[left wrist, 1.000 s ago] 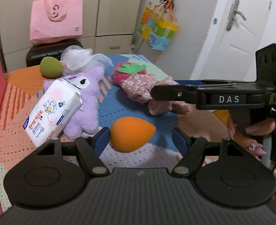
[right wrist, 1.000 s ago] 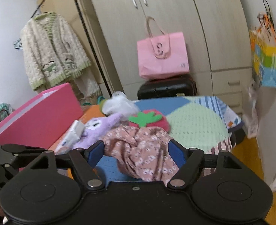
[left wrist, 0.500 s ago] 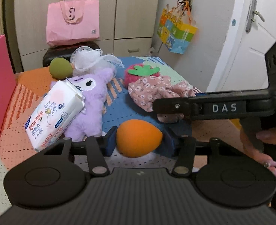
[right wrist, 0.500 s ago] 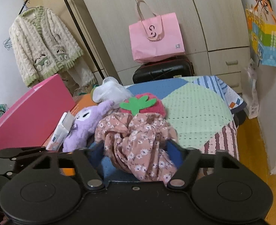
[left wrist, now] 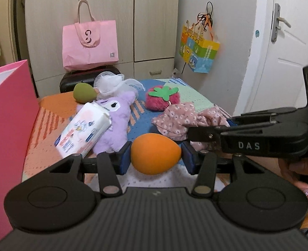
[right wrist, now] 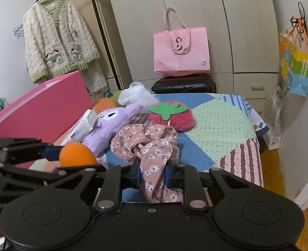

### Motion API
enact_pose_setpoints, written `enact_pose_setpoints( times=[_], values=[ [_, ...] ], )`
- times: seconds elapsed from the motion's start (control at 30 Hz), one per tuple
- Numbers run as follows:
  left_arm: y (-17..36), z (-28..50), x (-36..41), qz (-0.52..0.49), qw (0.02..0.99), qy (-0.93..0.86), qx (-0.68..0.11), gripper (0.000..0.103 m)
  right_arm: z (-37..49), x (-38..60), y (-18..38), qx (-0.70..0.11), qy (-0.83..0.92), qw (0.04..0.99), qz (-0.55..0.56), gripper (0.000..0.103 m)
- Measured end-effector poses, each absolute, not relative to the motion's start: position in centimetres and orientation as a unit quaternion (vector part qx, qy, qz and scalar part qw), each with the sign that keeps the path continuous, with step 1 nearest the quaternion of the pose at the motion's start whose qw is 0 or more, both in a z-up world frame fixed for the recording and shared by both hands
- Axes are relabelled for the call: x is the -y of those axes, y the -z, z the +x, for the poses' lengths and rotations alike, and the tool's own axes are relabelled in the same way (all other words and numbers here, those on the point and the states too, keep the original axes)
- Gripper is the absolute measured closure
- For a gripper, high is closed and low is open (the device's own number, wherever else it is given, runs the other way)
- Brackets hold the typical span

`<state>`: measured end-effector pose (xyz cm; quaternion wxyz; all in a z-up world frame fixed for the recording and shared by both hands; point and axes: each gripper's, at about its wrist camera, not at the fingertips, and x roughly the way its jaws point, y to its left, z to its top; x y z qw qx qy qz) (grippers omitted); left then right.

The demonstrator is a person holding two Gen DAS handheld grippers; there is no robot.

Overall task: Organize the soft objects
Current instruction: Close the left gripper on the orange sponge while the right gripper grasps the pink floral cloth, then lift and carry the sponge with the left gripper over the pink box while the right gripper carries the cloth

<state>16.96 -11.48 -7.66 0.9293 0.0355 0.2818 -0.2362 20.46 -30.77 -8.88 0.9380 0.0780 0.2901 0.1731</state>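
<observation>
Left gripper (left wrist: 156,153) is clenched on the orange sponge (left wrist: 155,153); its blue pads press both ends of the sponge, and the jaws have just been closing on it. Right gripper (right wrist: 152,174) is grasping the pink floral cloth (right wrist: 147,146); its jaws have just been closing too, and a fold of the cloth is pinched between them while the rest lies on the counter (right wrist: 220,121), which carries a patchwork cover.

Just behind the floral cloth lies the strawberry plush (right wrist: 171,115). To the left of the cloth lies the purple plush (right wrist: 110,125), with a white tissue pack (left wrist: 84,133) leaning on it. Behind the purple plush are a white mesh puff (left wrist: 112,82) and a green sponge (left wrist: 84,93). Further left of the cloth stands a pink box (left wrist: 5,113); what is inside it cannot be seen.
</observation>
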Motion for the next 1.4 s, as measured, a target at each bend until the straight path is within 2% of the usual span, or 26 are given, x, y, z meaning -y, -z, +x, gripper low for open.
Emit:
enact_pose_setpoints(
  times=[0.9,1.23,1.4],
  values=[
    [5.7,9.6,3.4,-0.008,0.913,0.225,-0.341,0.054,10.8,24.1,4.9,-0.321,-0.266,0.908,0.029,0.079],
    [3.2,8.0,-2.8,-0.032,0.912,0.221,-0.345,0.053,10.3,20.1,2.2,-0.331,-0.33,0.883,0.031,0.079],
    [1.0,7.7,-6.8,-0.053,0.921,0.215,-0.321,0.053,11.1,17.4,0.2,-0.321,-0.37,0.871,0.032,0.078]
  ],
)
